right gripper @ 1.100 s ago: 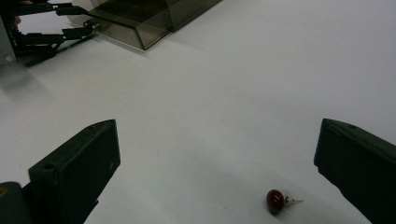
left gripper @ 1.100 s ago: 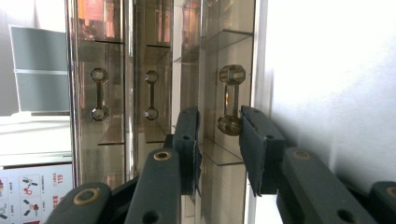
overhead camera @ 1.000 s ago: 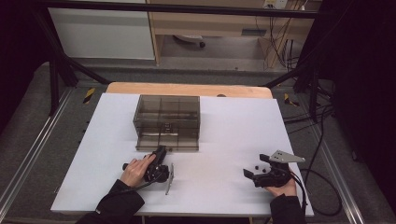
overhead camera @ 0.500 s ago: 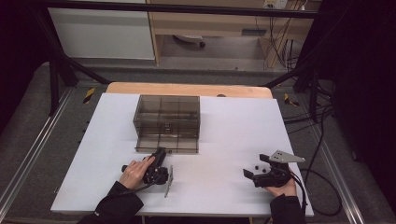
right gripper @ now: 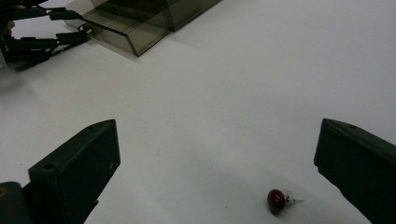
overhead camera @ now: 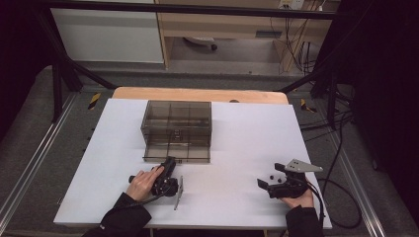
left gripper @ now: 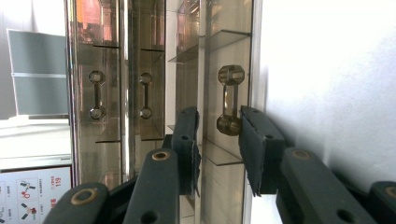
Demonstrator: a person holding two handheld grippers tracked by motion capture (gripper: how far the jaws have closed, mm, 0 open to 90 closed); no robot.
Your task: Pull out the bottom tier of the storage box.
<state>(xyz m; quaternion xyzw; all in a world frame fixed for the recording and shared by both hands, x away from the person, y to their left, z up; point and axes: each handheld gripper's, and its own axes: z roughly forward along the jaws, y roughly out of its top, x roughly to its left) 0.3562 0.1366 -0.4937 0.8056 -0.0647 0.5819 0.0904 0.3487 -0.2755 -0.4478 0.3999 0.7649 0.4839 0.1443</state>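
Patience at the left side pays here: the left gripper (overhead camera: 170, 160) lies low on the table (overhead camera: 237, 133), its tips at the front of the box (overhead camera: 176, 123), where the bottom drawer (overhead camera: 175, 154) stands out a little from the stack. In the left gripper view the jaws are partly closed and flank the small handle (left gripper: 230, 100) of that drawer; the far pad sits just beside the handle's knob, while a gap shows between the knob and the near pad, so the grip does not look firm yet. To do this step well, the person should probably centre the handle between the pads, close until both press on it, and then pull straight along the drawer's run, level with the table, since a skewed pull could jam the drawer or drag the light box along. Nothing braces the box, so a slow, even draw seems wise. Farther right, the right gripper (overhead camera: 264, 183) rests on the table well apart from the box, its jaws spread wide and holding nothing. A small red bead (right gripper: 276, 199) with a thin pin lies on the table between those jaws, nearer the right one. It looks ready to roll, so that gripper should likely close on it gently and from directly above, once the drawer is out far enough to take it.
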